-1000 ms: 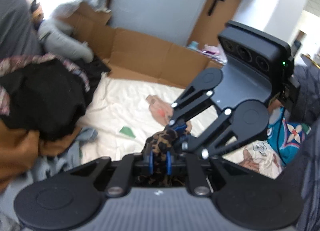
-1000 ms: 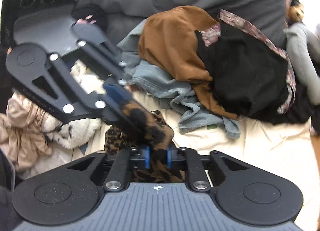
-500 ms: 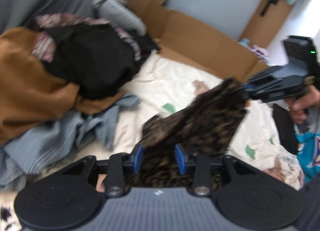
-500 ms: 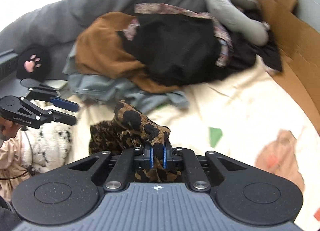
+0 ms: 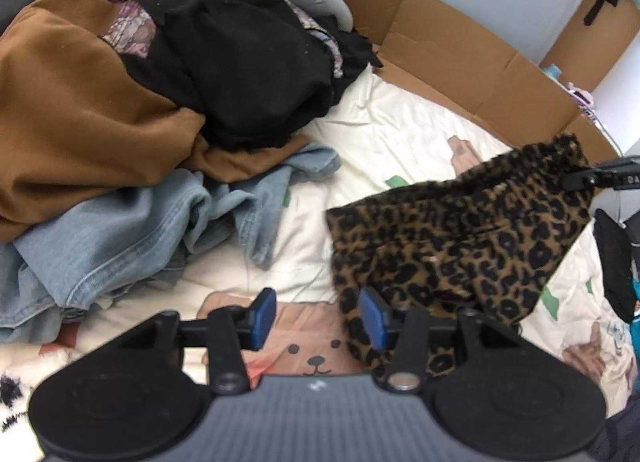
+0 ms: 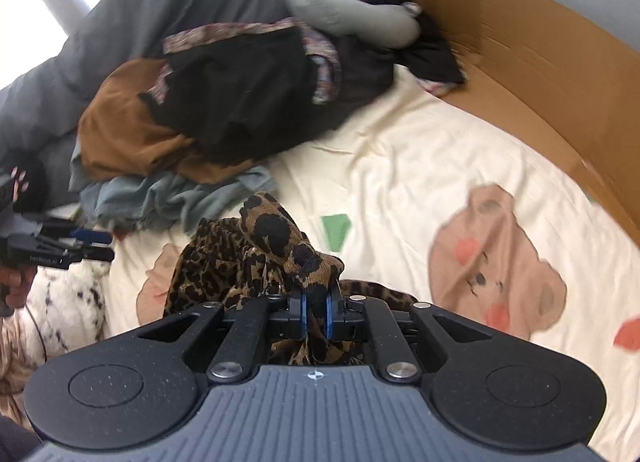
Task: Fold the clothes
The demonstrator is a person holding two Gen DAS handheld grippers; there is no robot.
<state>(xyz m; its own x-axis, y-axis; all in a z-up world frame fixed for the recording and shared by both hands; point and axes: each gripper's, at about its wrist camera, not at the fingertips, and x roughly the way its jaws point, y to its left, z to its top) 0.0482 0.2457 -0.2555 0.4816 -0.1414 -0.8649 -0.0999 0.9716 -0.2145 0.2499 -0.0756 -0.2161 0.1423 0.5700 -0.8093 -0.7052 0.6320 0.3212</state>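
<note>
The right gripper (image 6: 315, 312) clamps the leopard-print garment (image 5: 460, 238) at lower centre; the left gripper (image 5: 318, 316) gapes empty, so the one-cornered cloth could bunch or slip.

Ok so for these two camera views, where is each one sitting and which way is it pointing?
Left wrist: on the left gripper, jaws open, facing across the bed sheet to the clothes pile; right gripper's tip at the right edge.
Right wrist: on the right gripper, shut on the leopard-print garment; a hand holds the left gripper at left.
Shared: garment, pile, sheet, cardboard.
</note>
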